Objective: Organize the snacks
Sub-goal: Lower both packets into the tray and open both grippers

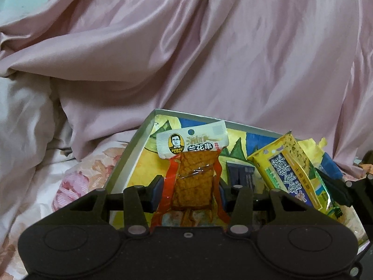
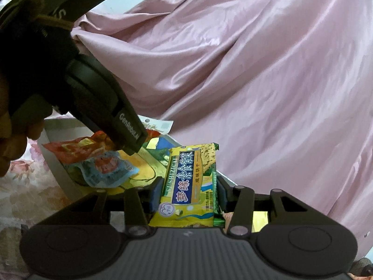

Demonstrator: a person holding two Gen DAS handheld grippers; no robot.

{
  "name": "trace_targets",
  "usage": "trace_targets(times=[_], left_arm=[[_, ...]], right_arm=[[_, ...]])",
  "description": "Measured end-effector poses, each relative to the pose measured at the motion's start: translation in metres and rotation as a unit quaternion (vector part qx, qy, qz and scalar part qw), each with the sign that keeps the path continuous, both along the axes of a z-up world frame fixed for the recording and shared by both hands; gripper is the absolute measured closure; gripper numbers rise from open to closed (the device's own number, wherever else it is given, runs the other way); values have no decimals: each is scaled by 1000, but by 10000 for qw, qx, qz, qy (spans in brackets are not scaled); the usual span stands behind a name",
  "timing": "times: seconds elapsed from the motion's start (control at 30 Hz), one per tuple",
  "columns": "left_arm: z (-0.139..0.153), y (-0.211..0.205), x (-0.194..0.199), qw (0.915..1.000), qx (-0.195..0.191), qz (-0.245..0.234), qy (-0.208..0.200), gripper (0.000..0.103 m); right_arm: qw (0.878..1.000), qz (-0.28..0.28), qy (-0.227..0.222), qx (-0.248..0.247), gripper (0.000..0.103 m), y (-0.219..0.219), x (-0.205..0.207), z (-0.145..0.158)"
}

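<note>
Two hand-held grippers are working over a shallow open box (image 1: 139,144) that is lying on a bed, with a floral sheet (image 1: 77,177) beneath it and a rumpled pink satin quilt (image 1: 209,58) rising behind. The left gripper (image 1: 190,192) is clenching a clear packet of brown dried tofu (image 1: 193,177), which has red side strips and a white header card with a small portrait; the packet is standing upright between the fingers, above the box's brightly printed yellow and blue floor. The right gripper (image 2: 189,194) is grasping a yellow cracker packet (image 2: 186,182) with a dark blue label, also held upright, just over the near right part of the same box. In the right wrist view, the left gripper's dark body is crossing the upper left, and below it two snacks are already lying inside the box: an orange-red packet (image 2: 70,149) and a pale blue packet (image 2: 105,168), touching one another. A little yellow wrapping (image 1: 312,147) is showing behind the cracker packet, though what it belongs to is unclear. Judging from this, the sorting is partly done: some snacks are resting in the box, while the two held packets are not yet set down. Whether more snacks are waiting outside the box cannot be told from these views.
</note>
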State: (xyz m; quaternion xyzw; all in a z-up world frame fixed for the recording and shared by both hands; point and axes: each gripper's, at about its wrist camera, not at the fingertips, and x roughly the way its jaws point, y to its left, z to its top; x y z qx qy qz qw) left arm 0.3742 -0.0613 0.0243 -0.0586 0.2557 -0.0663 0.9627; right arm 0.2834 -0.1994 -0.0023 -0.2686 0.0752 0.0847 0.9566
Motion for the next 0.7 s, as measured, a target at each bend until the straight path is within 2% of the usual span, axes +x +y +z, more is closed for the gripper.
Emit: trace_targets(times=[0.2,0.37,0.47,0.5,0.53,0.7], left_arm=[[-4,-4,3,10000,29,9,40,54],[-5,-3,4,9998,-131,63,170,45],[-5,2,3,9990,-323,147,281,41],[-4,3,3,9986,-398,171,288,38],[-2,5,0,9984,-457,227,250,33],[16,11,-17,9981,-533,293,-78,17]], right_arm=[[10000,-19,50,49,52,-1,4,-1],[9999,-53,110,70,50,0,8,0],[9999,-71,54,66,42,1,11,3],[9999,-64,43,72,36,1,10,4],[9999,-58,37,76,31,1,10,5],[9999,-49,-58,106,20,-1,-3,9]])
